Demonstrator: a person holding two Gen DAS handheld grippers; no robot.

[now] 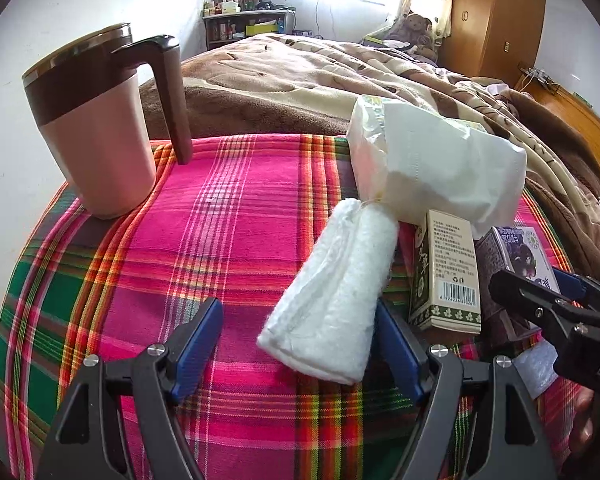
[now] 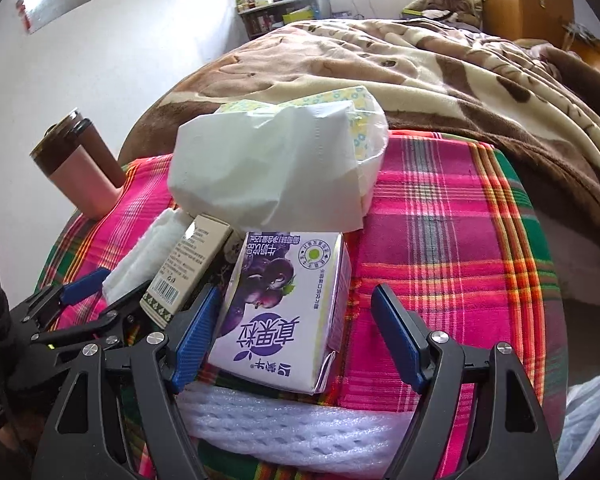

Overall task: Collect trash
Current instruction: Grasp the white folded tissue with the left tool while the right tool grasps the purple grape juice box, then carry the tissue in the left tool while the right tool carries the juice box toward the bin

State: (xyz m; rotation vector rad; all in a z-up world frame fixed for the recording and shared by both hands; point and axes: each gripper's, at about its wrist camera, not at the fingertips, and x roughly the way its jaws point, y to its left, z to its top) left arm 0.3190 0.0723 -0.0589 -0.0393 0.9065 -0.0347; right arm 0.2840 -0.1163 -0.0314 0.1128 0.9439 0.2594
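Note:
On the plaid-covered table [image 1: 236,240] a folded white paper towel [image 1: 332,296] lies between the pads of my left gripper [image 1: 300,344]. That gripper is open: the right pad is at the towel's edge and the left pad stands well clear. A purple milk carton [image 2: 284,304] lies flat between the pads of my right gripper [image 2: 296,340], which is also open, with a gap on the carton's right side. A cream and green small box [image 1: 446,272] lies between towel and carton. White foam netting [image 2: 292,428] lies under the right gripper.
A pink and brown lidded mug [image 1: 92,120] stands at the table's far left corner. A soft tissue pack [image 1: 440,160] sits at the back, just behind the box and carton. A bed with a brown blanket [image 1: 300,72] borders the table's far side.

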